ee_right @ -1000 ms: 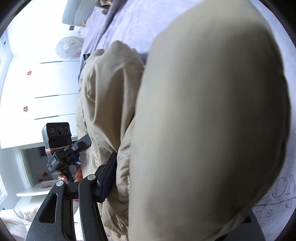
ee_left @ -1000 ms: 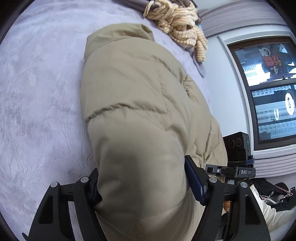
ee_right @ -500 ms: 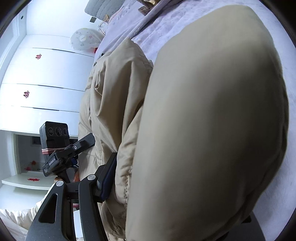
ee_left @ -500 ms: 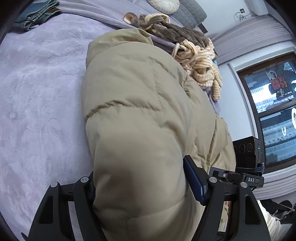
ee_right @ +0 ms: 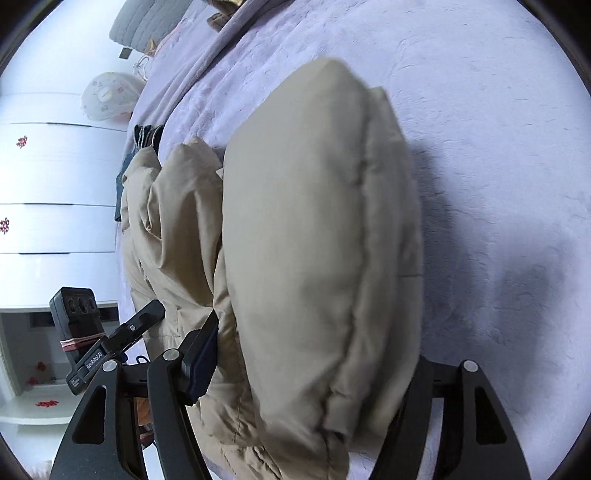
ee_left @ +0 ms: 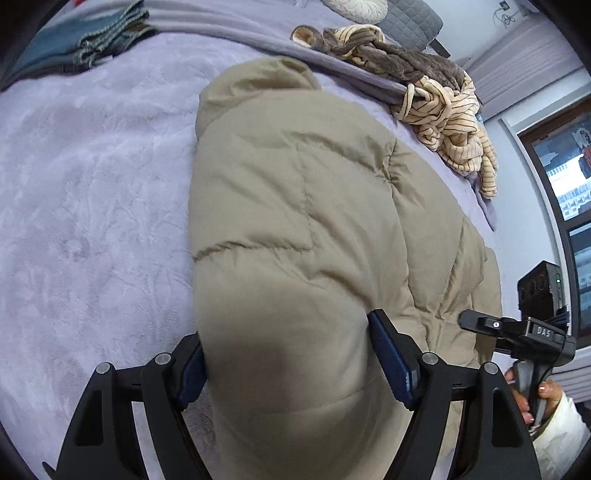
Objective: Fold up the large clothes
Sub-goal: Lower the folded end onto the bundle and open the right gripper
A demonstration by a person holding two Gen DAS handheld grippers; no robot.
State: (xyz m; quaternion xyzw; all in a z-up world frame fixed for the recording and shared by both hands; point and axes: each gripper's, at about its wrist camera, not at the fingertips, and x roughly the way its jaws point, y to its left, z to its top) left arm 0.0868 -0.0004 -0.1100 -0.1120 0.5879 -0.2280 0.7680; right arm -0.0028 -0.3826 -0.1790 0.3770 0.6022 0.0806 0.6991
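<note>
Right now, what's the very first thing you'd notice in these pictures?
A big puffy beige coat fills the middle of both views, lying on a fuzzy lavender bedspread. Its padding bulges between the left claw and the right claw, whose jaws are opening. Behind it, near the bed's far edge, sits a crumpled striped cream and brown garment.

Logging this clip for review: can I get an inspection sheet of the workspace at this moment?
Surface: lilac plush bedspread.
Job's things: beige puffer jacket, bulky, on the bed.
Clutter: striped knit garment, folded jeans, grey pillow.
Grippers: left tongs and right tongs each straddle a jacket bulk, jaws opening.
Cables: nothing seen.
Surroundings: window, white cabinets.
</note>
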